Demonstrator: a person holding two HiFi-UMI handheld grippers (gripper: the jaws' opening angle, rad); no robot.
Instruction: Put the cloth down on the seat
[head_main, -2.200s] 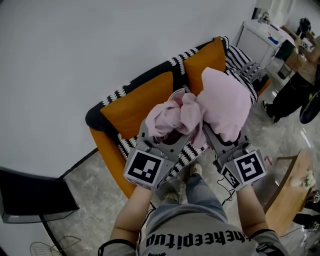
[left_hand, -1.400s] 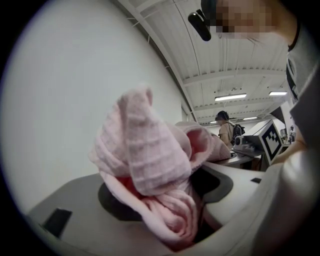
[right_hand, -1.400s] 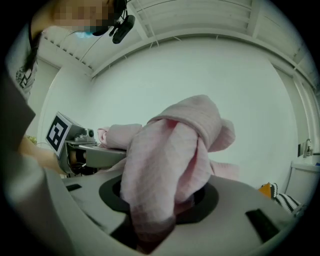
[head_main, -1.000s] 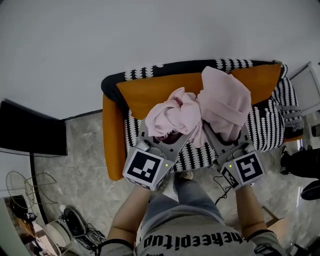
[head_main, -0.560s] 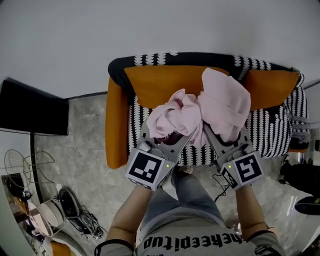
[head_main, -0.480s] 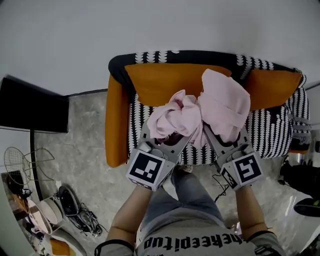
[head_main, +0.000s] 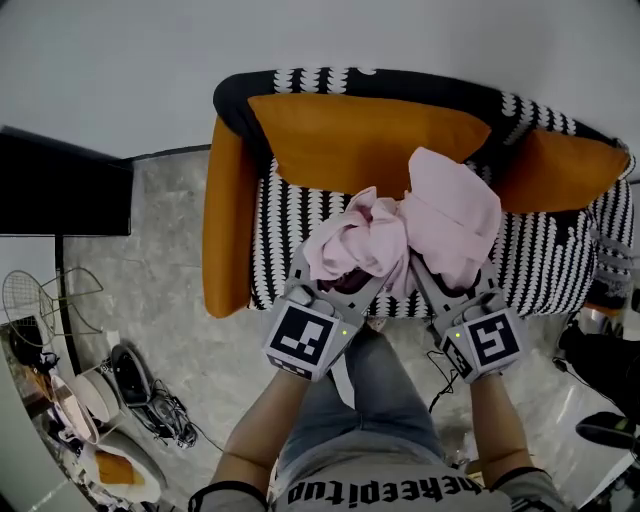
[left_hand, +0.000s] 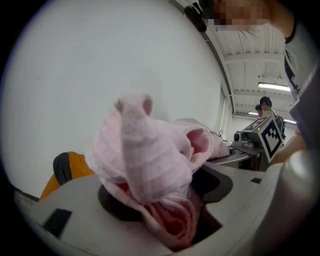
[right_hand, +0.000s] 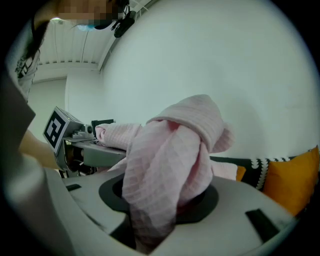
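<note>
Left gripper (head_main: 328, 288) and right gripper (head_main: 452, 287) both clamp pink cloth (head_main: 445, 215) over striped seat (head_main: 290, 235), mid-frame. Risk: wadded folds snag jaws on release, dragging it floorward.

Light: bright, even, indoor; ceiling strip lamp (left_hand: 274, 86) lit in left gripper view.
Wall (head_main: 300, 40): flat white, evenly lit.
Shadows: soft; dark pockets under cloth (right_hand: 170, 165) folds.
Focus: head view sharp; gripper views soft on close-up cloth.
Distortion: strong fisheye, black vignette on both gripper views; head view edges bend.
Patches: mosaic blur at top of both gripper views.
</note>
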